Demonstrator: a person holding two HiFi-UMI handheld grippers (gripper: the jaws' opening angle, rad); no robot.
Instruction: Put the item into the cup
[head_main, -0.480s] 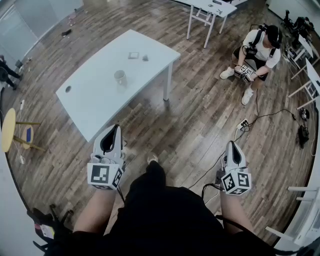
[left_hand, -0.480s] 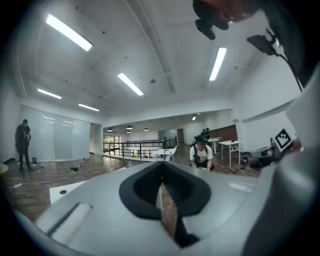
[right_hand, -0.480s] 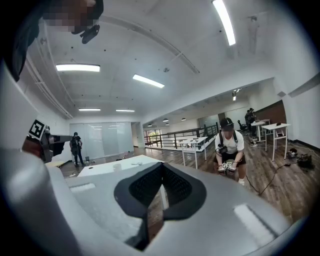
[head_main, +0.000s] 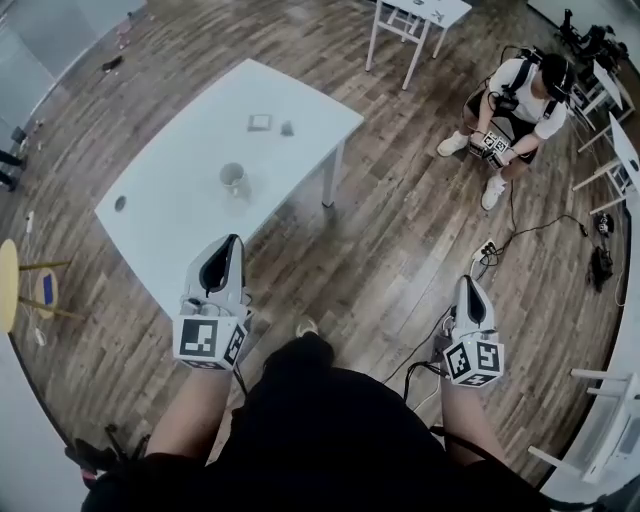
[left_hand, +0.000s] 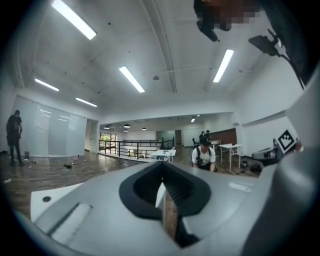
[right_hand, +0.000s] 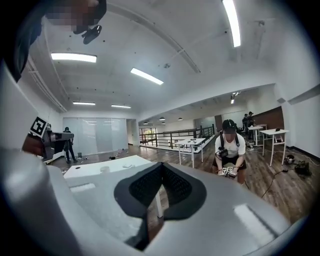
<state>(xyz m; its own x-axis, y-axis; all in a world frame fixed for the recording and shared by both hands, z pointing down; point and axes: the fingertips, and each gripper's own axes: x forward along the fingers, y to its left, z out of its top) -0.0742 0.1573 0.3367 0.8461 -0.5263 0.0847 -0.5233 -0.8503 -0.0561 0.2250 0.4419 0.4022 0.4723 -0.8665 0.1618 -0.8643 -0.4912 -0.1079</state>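
Jaws together; one cup (head_main: 234, 178), one table (head_main: 170, 195)

Left gripper (left_hand: 162, 171) jaws met at their tips, nothing gripped, crouching person (left_hand: 204, 155) in white shirt beyond, white table (left_hand: 163, 154) and dark railing (left_hand: 131, 148) behind, ceiling lights (left_hand: 132, 79) glowed.

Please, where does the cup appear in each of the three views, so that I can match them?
Head view: the cup stands on the white table, upper left of centre.
Left gripper view: not in it.
Right gripper view: the cup is small, left of centre, on the table.
Shared landmark: the seated person, in all three.
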